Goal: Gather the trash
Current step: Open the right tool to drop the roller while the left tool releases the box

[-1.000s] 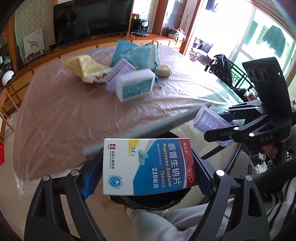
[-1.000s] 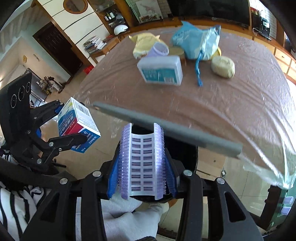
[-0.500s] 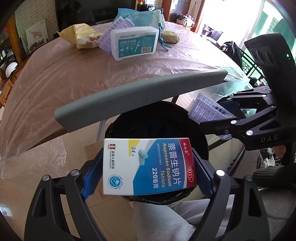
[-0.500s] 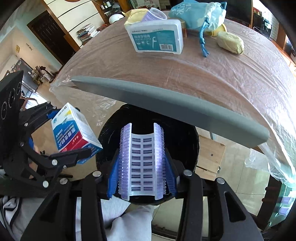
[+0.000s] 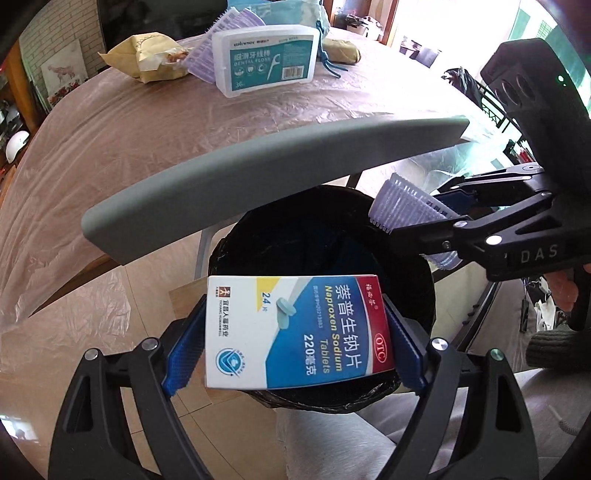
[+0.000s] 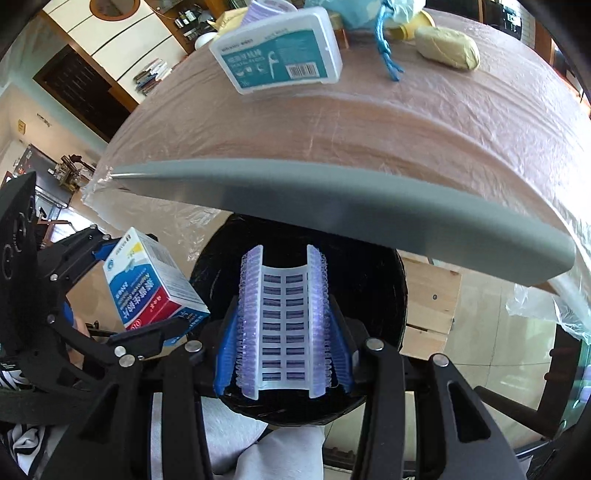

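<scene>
My left gripper (image 5: 295, 332) is shut on a white, blue and red tablet box (image 5: 295, 328), held over the near rim of a black-lined trash bin (image 5: 332, 221). My right gripper (image 6: 284, 328) is shut on a purple strip of plastic vials (image 6: 284, 325), held over the same bin (image 6: 369, 280). The box also shows in the right wrist view (image 6: 151, 284), at the bin's left rim. The vial strip shows in the left wrist view (image 5: 406, 214), at the bin's right rim.
A grey chair back (image 5: 258, 177) arches above the bin. Behind it a table under plastic sheet (image 5: 129, 122) holds a dental floss box (image 5: 266, 62), a yellow wrapper (image 5: 147, 55), another purple strip (image 5: 221, 37), a blue bag (image 6: 384, 14) and a beige lump (image 6: 447, 48).
Both grippers have dropped from table height and moved forward over the trash bin, still holding the box and the vial strip. The bin now fills the middle of both views.
</scene>
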A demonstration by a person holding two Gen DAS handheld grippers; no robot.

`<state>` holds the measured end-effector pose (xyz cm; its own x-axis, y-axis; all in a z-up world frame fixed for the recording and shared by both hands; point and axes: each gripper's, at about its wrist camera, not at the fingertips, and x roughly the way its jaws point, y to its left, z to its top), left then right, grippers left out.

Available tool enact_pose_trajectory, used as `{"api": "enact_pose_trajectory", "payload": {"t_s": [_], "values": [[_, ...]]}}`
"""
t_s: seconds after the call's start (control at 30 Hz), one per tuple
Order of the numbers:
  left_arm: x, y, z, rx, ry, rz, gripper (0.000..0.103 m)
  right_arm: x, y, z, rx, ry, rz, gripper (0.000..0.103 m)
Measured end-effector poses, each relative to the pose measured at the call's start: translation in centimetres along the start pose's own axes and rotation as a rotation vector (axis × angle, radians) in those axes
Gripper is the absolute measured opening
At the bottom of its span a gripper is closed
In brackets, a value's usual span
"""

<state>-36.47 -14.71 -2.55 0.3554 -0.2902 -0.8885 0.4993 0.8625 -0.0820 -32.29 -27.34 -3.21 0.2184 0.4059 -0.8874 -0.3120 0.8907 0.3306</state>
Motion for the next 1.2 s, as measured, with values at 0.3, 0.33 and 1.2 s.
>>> {"api": "enact_pose_trajectory", "payload": {"t_s": [0.3,0.33,1.2], "values": [[0.4,-0.2,0.3,0.02,-0.001,-0.003,0.087,0.3,-1.0,-0.3,0.037,0.009,-0.012,0.043],[0.4,-0.3,0.4,0.024,-0.004,-0.004,0.087,0.5,-1.0,-0.3,0.04,0.01,-0.013,0.043],[-3.4,-0.2,1.7,0.003,-0.101,-0.021,0.093,-6.3,-1.3,-0.6,0.072,-0.117,0.018,0.069]]}}
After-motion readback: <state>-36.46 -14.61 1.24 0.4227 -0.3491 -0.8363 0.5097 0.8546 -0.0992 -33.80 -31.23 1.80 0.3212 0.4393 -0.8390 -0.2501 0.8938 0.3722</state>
